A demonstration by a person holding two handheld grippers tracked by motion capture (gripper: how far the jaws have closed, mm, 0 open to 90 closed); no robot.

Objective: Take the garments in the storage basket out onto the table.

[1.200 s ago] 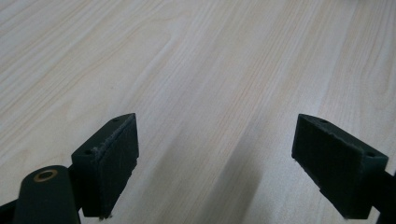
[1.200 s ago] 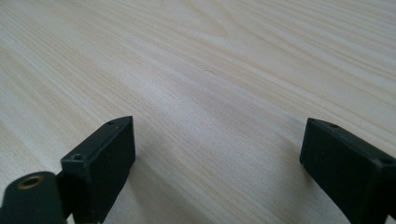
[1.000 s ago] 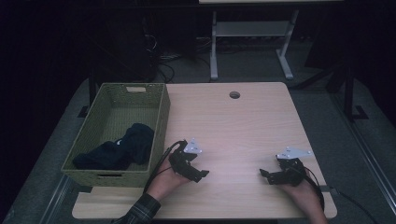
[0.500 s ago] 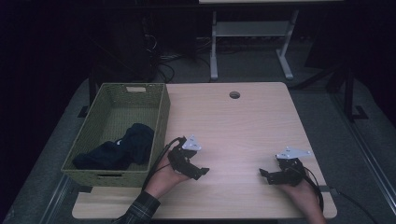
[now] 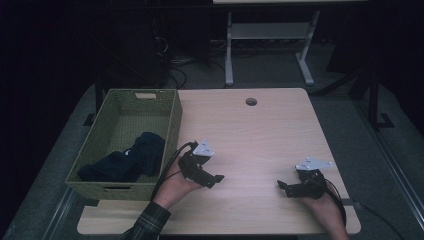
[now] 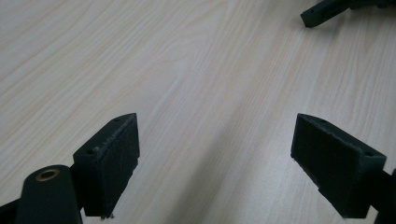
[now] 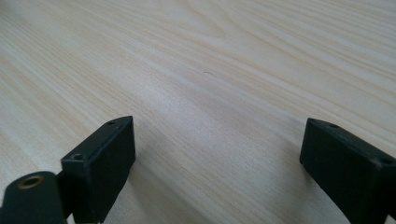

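Resting low on the table (image 5: 260,130), left gripper (image 5: 212,179) and right gripper (image 5: 284,187) gape wide, empty. Dark clothes (image 5: 127,160) lie in the basket (image 5: 172,117) at nine o'clock; next, reach there.

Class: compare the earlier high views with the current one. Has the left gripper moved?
Barely, if at all. The left gripper sits at the same spot beside the basket near corner, jaws open over the table.
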